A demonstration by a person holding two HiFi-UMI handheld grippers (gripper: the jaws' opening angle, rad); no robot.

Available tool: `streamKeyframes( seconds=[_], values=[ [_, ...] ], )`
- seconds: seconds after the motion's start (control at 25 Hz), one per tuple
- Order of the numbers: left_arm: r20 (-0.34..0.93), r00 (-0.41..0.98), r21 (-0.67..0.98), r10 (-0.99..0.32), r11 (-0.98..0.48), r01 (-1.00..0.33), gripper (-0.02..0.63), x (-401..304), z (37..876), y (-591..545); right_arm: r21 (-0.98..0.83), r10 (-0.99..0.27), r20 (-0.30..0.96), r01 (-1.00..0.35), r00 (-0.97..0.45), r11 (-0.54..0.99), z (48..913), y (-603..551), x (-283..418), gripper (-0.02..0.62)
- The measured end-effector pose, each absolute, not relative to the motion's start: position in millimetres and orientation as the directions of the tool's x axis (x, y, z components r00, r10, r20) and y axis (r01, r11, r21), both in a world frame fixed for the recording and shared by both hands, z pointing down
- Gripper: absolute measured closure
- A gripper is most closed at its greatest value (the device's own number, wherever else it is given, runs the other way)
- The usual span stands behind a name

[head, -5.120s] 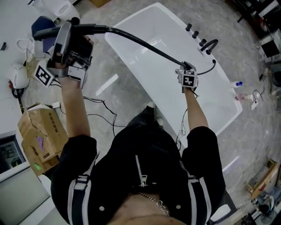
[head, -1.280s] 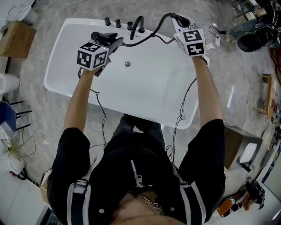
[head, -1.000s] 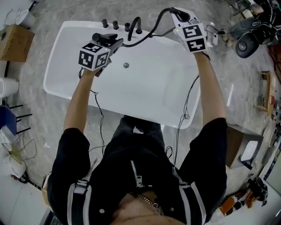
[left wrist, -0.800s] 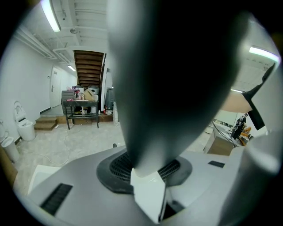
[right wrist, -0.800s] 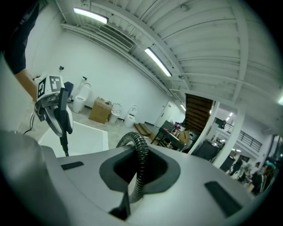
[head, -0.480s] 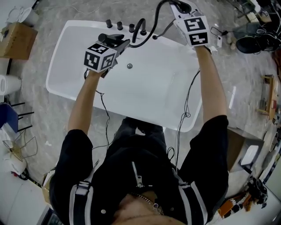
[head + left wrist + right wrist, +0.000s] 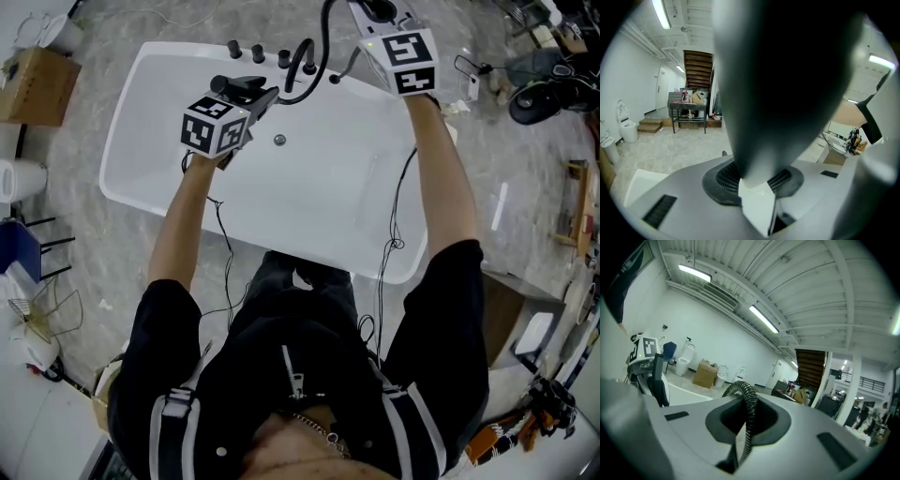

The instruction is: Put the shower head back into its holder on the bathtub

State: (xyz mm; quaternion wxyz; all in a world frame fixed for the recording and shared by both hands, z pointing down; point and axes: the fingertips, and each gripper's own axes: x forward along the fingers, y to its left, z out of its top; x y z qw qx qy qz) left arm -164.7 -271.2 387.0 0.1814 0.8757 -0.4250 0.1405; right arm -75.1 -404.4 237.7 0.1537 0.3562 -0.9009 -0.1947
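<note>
No legible text, label, brand or number — on any surface, in any view

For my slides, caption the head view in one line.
Over a white bathtub, left tongs hold the shower head near the faucet; right tongs pinch its hose.

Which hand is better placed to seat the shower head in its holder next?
Left. The left gripper holds the shower head right by the fittings on the bathtub's far rim. The right gripper is shut on the hose, off to the side, probably just managing slack.
</note>
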Motion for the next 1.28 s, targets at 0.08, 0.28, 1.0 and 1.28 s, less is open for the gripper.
streamKeyframes(
  seconds=[0.08,0.28,1.0,1.28],
  values=[
    [0.395,0.596,0.202,-0.699,-0.567,-0.798,0.465,-167.6,386.8,-273.7,0.456,-0.683,0.108,-0.575,-0.722,0.680,233.3,-399.4,-88.4,0.586],
    [0.414,0.588,0.216,-0.695,-0.553,-0.805,0.465,-174.4,400.3,-269.9,0.411,-0.670,0.135,-0.574,-0.730,0.708,264.1,-399.2,-101.1,0.586],
    [0.396,0.593,0.238,-0.701,-0.545,-0.804,0.465,-178.4,401.2,-264.4,0.303,-0.729,0.132,-0.673,-0.671,0.675,282.8,-420.7,-82.0,0.586],
    [0.418,0.589,0.245,-0.691,-0.539,-0.806,0.465,-183.8,415.9,-266.6,0.249,-0.730,0.206,-0.687,-0.651,0.683,338.4,-428.7,-79.3,0.586]
  ],
)
